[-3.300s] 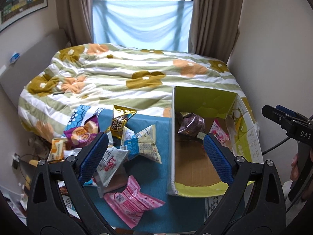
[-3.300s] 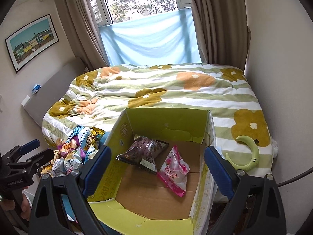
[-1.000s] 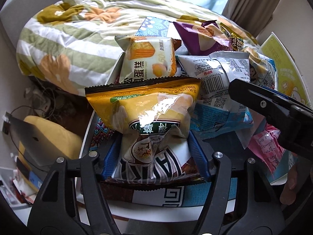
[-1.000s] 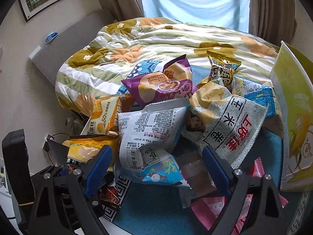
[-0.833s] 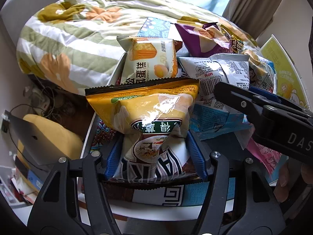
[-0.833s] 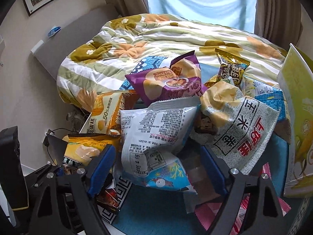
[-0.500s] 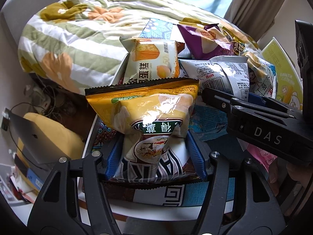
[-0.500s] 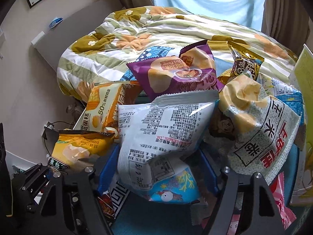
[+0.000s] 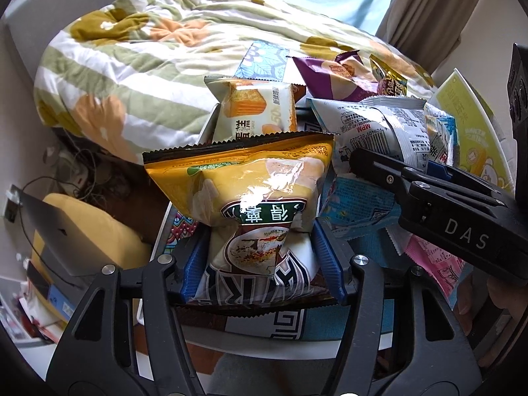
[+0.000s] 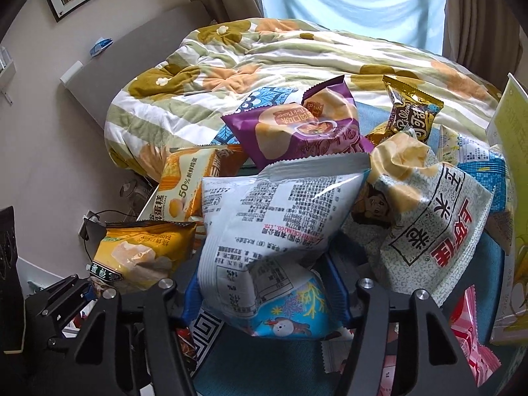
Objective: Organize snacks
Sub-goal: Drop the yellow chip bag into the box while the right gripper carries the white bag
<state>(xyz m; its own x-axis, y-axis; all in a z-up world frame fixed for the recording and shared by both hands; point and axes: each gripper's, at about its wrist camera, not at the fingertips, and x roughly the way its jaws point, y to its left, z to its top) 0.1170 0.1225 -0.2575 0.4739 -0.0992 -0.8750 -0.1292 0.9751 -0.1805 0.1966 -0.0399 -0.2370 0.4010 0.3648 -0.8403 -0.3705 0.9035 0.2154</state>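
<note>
A: Checked left tool [image 9: 260, 250]. Found it clamped across the lower half of the yellow bag [image 9: 250, 178], with foil puckered between the blue pads. Logged the jaws as just having closed a little further.

B: Same for right tool [image 10: 265, 287]. Logged the jaws as just having closed from wide. Found them pinching the white-and-blue bag [image 10: 274, 217] near its bottom end.

A: Compared against a few seconds back. Saw both tools then spread and empty, up by the green-yellow box [image 10: 508, 122]. Found both now low at the snack heap on the bench [image 10: 250, 366].

B: Placed the yellow bag at the heap's near-left edge, over the bench rim. Placed the white-and-blue bag mid-heap, in front of the purple bag [image 10: 297, 128] and touching the speckled bag [image 10: 429, 217] to its right.

A: Could not tell whether either bag was lifted. Judged both as resting on the heap.

B: Read the change as two picks secured at once. Judged the carry to the box, at the far right of both views, as the step left.

A: Flagged the risk of dragging the speckled bag along on lift-off.
</note>
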